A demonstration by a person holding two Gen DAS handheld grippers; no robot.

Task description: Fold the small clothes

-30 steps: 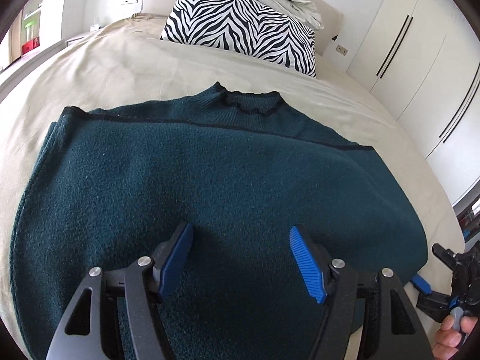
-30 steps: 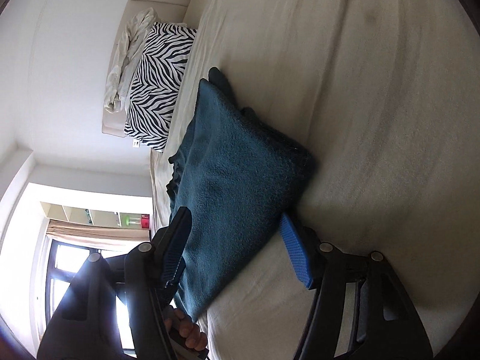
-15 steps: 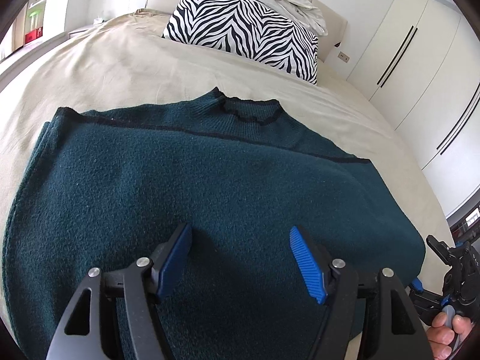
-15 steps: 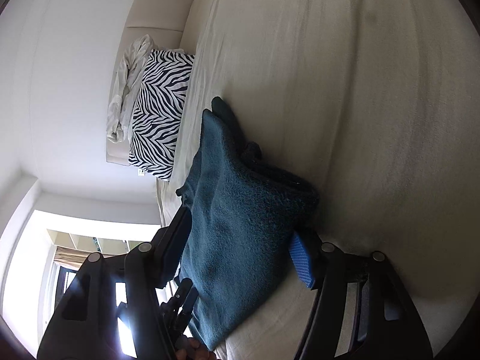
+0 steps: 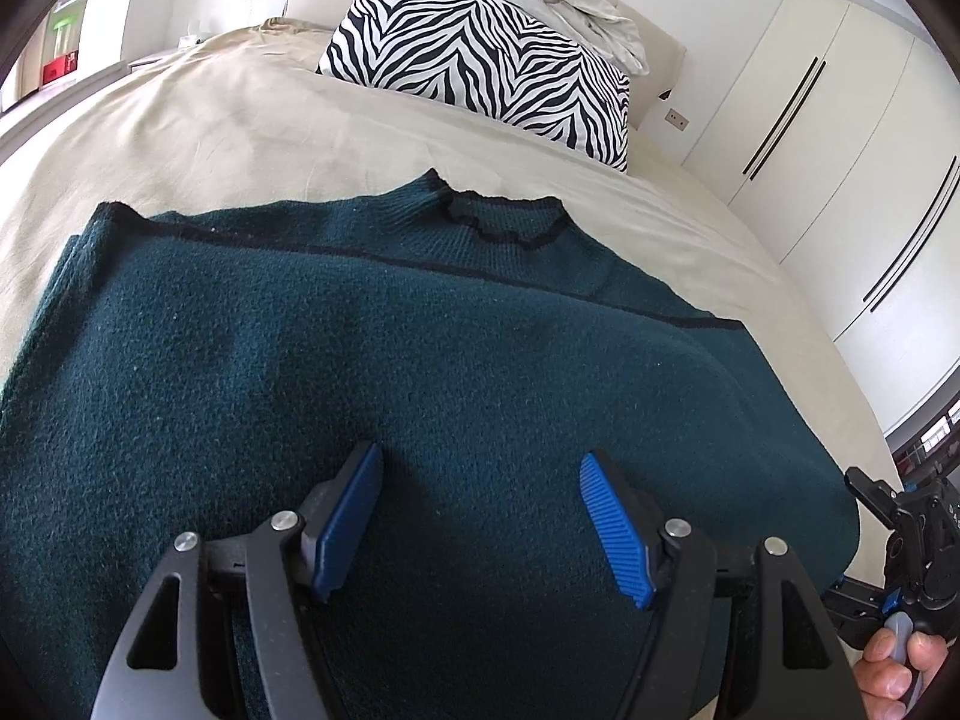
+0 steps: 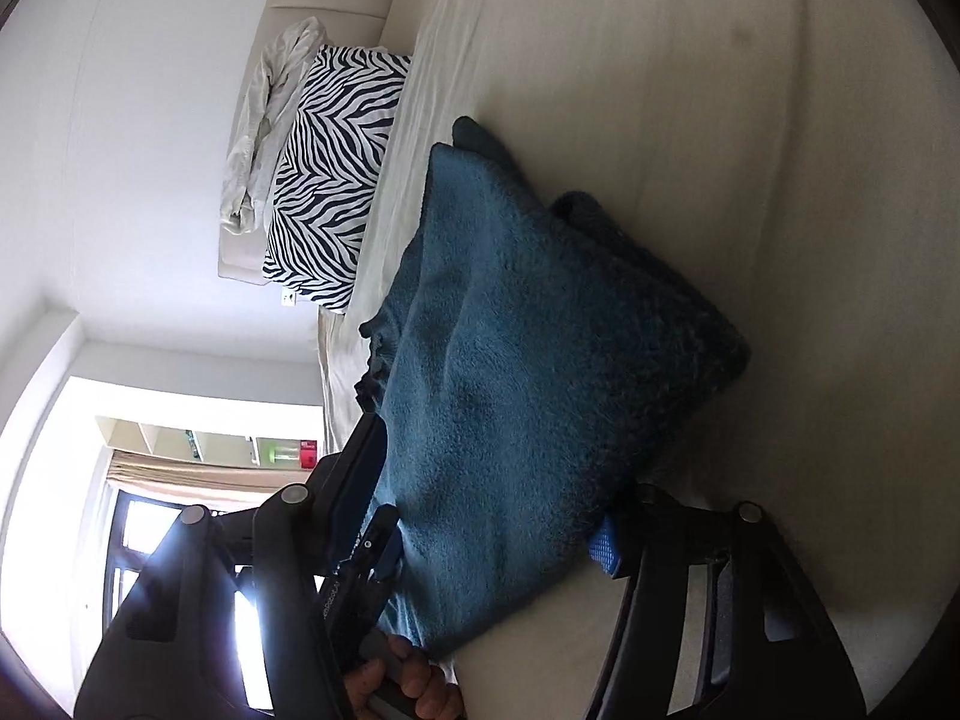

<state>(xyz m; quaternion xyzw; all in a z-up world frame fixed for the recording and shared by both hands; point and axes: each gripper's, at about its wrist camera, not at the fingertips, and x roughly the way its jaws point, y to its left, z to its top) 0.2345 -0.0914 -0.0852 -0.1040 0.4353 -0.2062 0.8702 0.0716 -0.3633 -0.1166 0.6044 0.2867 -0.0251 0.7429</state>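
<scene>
While the dark green sweater lies spread on the beige bed, its collar points to the far side, toward the zebra pillow, and its long axis runs from left to right across the bed. On the left, the folded side edge of the sweater is flat on the sheet. In the middle near side, the left gripper hangs just above the cloth with its jaws spread wide and nothing between them; the blue pads look toward the collar, so the fabric is under the jaws and not inside them. More to the right, the sweater makes a soft bulge near its right edge. At this right edge the right gripper comes from the side: its jaws are spread, and the near right corner of the sweater sits between them, one finger above the cloth and the other one low beside the sheet. I judge that the right gripper is the nearer one to a real grasp, because the edge lies already in its opening, while the left gripper must first go down to the near hem. The white wardrobe stands far right, well apart.
</scene>
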